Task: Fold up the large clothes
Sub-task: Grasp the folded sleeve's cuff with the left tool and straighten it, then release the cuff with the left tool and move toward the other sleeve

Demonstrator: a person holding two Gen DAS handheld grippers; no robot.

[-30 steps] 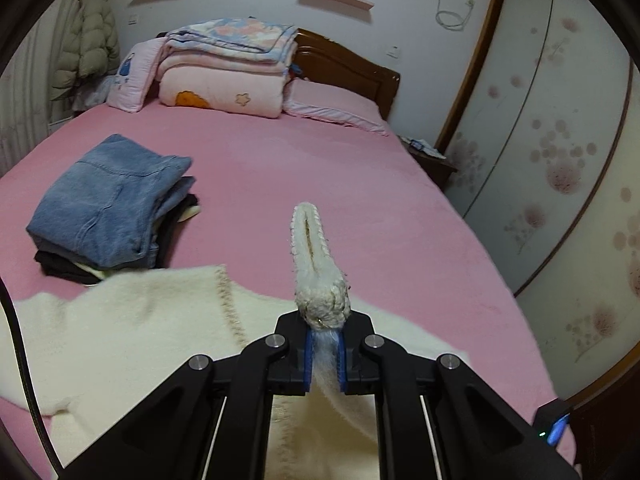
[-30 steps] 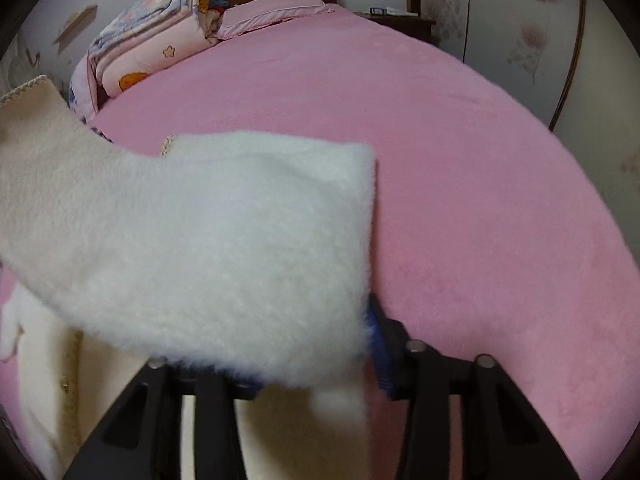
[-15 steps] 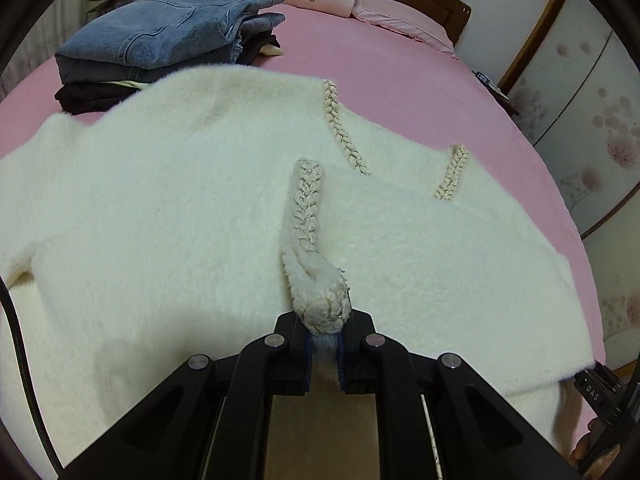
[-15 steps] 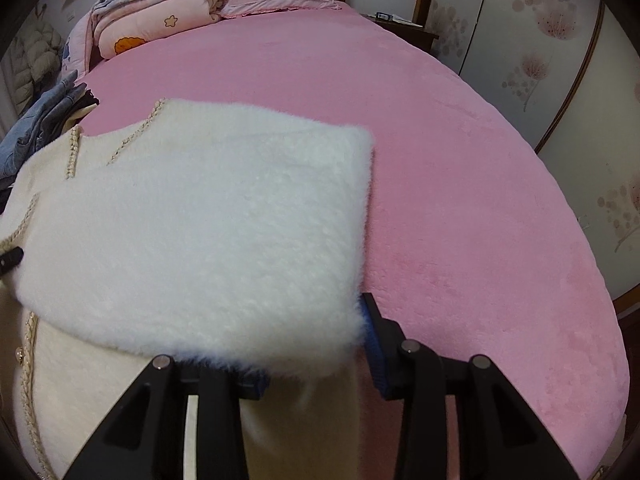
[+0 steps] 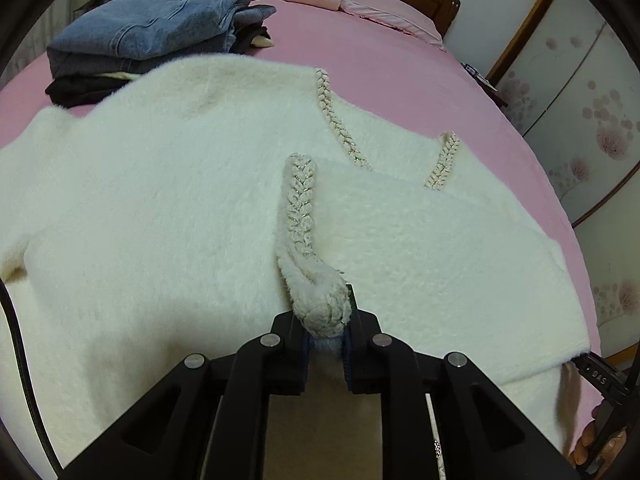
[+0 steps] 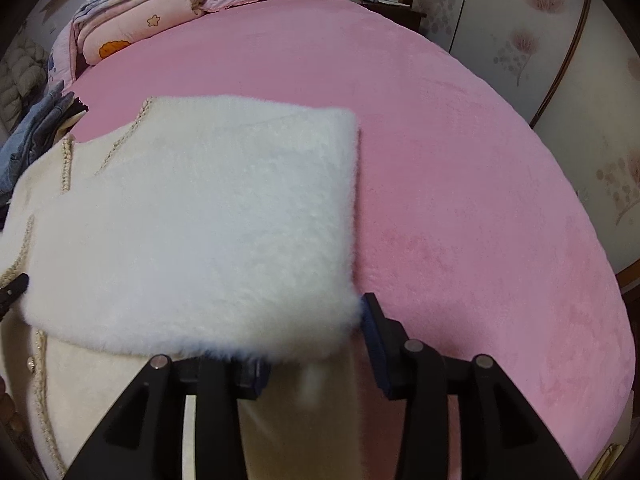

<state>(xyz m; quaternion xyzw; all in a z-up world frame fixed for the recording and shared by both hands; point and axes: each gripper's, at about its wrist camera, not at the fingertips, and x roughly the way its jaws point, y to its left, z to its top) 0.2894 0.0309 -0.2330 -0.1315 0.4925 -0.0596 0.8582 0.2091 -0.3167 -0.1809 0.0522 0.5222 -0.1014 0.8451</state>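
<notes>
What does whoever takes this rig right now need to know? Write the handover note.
Left gripper: jaws opening, braided trim edge between them.
Right gripper: jaws opening, fluffy folded flap lying over them.
White cardigan lies on the pink bed, lower part folded up over its body. Folded jeans stack sits beyond it.
Done: first fold laid down.
Left: release both edges, fold in the sides or sleeves, then probably stack it.

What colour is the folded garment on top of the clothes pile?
Faded denim blue: folded jeans, clearest in the left wrist view.
</notes>
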